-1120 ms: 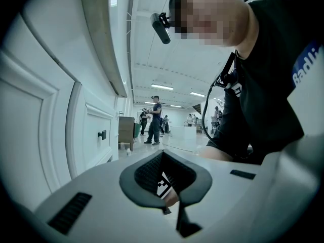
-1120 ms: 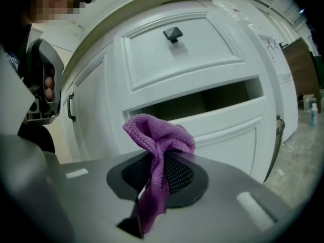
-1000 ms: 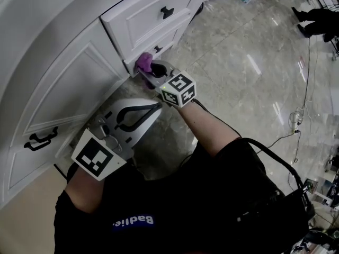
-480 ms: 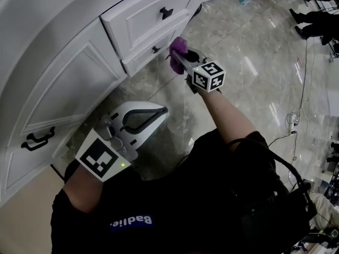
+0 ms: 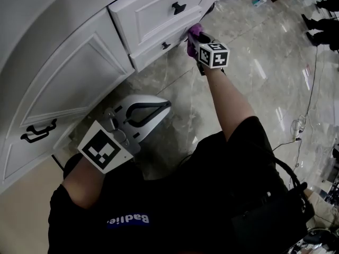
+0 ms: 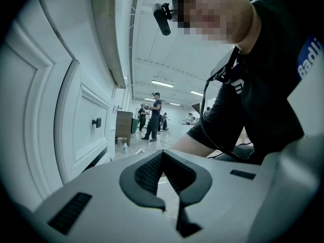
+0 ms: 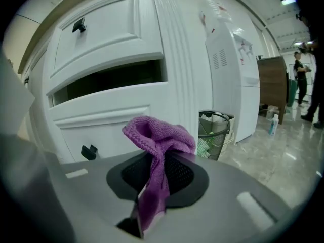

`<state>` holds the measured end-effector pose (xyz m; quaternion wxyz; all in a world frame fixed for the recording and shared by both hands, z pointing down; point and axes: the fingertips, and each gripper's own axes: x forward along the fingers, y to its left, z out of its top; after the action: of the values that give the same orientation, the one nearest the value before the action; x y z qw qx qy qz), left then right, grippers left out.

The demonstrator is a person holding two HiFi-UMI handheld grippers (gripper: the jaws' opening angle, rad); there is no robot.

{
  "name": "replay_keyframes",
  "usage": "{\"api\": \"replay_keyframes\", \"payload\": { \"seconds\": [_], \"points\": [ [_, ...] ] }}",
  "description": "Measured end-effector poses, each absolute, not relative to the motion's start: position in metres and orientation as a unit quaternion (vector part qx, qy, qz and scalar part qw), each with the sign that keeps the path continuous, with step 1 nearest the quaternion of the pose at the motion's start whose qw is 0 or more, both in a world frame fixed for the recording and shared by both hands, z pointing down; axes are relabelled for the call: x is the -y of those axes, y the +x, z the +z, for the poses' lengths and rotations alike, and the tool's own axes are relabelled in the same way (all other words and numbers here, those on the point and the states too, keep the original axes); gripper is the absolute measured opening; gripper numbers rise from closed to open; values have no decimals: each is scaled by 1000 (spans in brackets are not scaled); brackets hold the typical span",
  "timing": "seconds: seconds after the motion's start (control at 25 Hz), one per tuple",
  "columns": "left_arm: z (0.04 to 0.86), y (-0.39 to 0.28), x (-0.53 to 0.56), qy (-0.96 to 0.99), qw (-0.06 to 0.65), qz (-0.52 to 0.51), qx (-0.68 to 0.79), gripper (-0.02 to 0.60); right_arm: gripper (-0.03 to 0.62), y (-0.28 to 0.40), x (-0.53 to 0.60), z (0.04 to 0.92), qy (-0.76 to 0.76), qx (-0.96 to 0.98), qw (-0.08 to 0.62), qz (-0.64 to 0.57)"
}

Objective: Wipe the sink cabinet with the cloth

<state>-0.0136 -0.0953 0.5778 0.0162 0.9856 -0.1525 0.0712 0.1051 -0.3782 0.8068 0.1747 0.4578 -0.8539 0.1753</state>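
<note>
A: How many grippers, and what is in them?
B: Two. The left gripper (image 6: 162,155) has its jaws pressed together on nothing. It hangs low over the floor (image 5: 254,78), in front of the door and apart from it. The right gripper (image 7: 158,158) pinches the cloth (image 7: 161,133).
A: Just one cloth?
B: One, purple.
A: Which way does it lie?
B: Its long axis runs along the jaws. The bunched end stands past the tips, toward the cabinet (image 5: 119,41). The thin tail trails back between the pads, toward the camera.
A: Where is it on the cabinet?
B: At the right end of the lower drawer's front, beside the fluted post (image 7: 174,59). I cannot tell whether it touches.
A: Count the cabinet's parts.
B: Two drawers, the upper drawer (image 5: 156,12) stacked over the lower drawer (image 5: 151,53), and one door (image 5: 69,83) to their left. There are three black handles (image 5: 179,7), one on each. A dark gap (image 7: 111,80) shows between the two drawer fronts, and nothing can be made out inside it.
A: Any containers?
B: One bin (image 7: 226,135), black wire, upright on the floor past the cabinet's end. It is lined, with pale crumpled rubbish in it. Farther off, one small bottle (image 7: 274,124) stands upright on the floor.
A: And beyond?
B: People (image 6: 154,116) stand far off across the hall.
</note>
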Motion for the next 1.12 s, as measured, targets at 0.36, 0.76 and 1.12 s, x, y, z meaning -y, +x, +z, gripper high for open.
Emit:
{"api": "replay_keyframes", "payload": {
  "seconds": [0.36,0.76,1.12],
  "points": [
    [568,-6,86,989,9,56,137,0,57,8,310,850,375,884,178,214],
    [562,5,77,993,0,43,109,0,55,-80,230,831,295,915,143,235],
    [553,5,74,994,-6,35,105,0,57,-70,218,806,247,936,136,209]
  ]
}}
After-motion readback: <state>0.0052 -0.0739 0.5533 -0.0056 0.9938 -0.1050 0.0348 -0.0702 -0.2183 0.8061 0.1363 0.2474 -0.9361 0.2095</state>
